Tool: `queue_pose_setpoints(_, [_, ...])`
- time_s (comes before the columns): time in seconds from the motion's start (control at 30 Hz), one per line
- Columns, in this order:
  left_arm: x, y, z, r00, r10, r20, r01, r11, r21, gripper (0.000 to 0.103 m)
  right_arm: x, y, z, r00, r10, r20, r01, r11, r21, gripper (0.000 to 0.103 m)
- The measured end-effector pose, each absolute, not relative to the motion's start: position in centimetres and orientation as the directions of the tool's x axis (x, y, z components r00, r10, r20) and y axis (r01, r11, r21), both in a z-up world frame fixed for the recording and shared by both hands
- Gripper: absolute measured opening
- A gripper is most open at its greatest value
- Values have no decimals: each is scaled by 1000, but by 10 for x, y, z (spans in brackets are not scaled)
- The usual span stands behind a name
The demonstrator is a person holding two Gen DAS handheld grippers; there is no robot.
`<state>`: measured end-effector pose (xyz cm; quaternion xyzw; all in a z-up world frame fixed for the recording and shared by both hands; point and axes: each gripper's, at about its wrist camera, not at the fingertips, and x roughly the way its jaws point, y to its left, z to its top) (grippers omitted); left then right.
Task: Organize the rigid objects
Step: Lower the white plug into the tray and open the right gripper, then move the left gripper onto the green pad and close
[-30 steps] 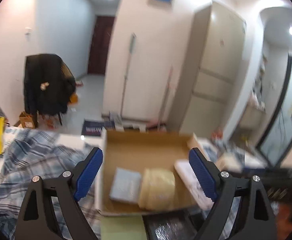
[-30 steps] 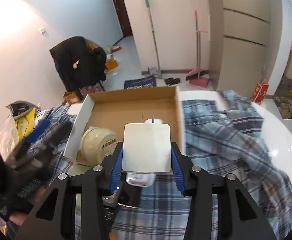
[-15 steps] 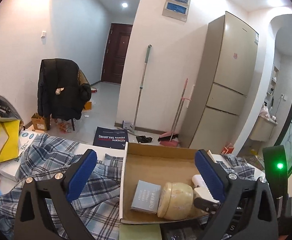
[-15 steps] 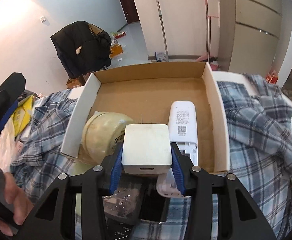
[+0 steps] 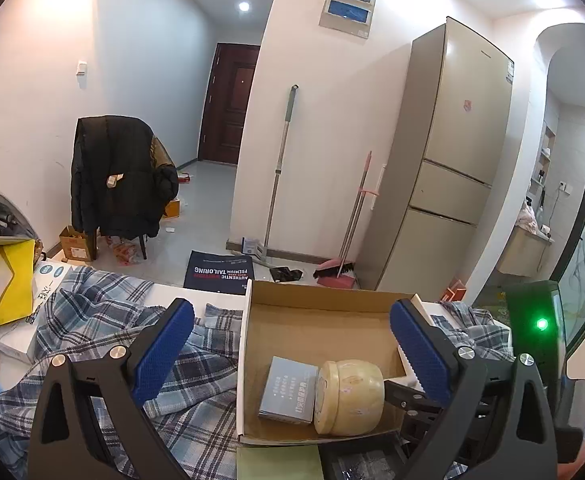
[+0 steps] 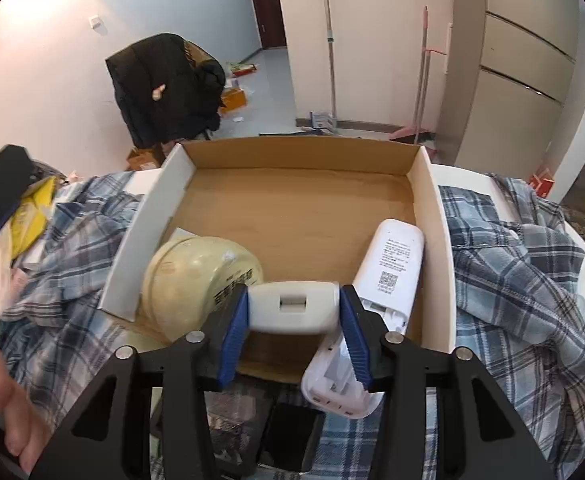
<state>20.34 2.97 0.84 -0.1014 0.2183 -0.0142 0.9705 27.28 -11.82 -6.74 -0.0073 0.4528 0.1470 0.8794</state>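
Right claw: your right claw (image 6: pixel 294 322) points down into the near end of the cardboard box (image 6: pixel 304 152), and its jaws are opening around the white adapter (image 6: pixel 294 306). The blue pads (image 6: pixel 234 338) stand at the adapter's two sides; you cannot tell whether they still press on it.
White adapter: it sits low inside the box at the near edge, between the cream jar (image 6: pixel 196 276) on its left and the white remote (image 6: pixel 390 268) on its right.
White remote: it lies lengthwise along the box's right wall, label side up, and its near end sticks out over the box's front edge.
Cream jar: it lies on its side in the near left part of the box, touching the left wall.
Left claw: your left claw (image 5: pixel 292 348) hangs released, jaws wide apart with nothing between them, just before the box.
Grey box: from the left wrist view, a small grey box (image 5: pixel 288 390) lies flat in the cardboard box, touching the cream jar (image 5: pixel 348 396).
Table: the white table (image 6: pixel 472 178) carries the cardboard box, with a blue plaid shirt (image 6: pixel 516 276) spread on both sides of it.
Your hand: fingers of your left hand (image 6: pixel 8 412) show at the lower left edge of the right wrist view.
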Motion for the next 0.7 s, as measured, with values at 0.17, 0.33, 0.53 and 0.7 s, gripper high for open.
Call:
queue_pose_setpoints(0.17, [199,29,16,911,-63,-407,-14,983,-184,100,264,-128,-51,570,256,-781,-248,959,134,57])
queue_pose_setpoints(0.33, [176,21,31,936,-28,-350,-6,995,-97,100,243,-145,-17,672,238,-701,-241,966,97,60])
queue_pose_setpoints(0.53, [134,16,52,966,-5,-258,-3,1000,-31,102,213,-165,21,772,239,-589,-229,969,92,65])
queue_pose_setpoints(0.7, [101,19,69,981,-29,-194,18,998,-59,103,181,-175,44,833,240,-498,-229,970,84,73])
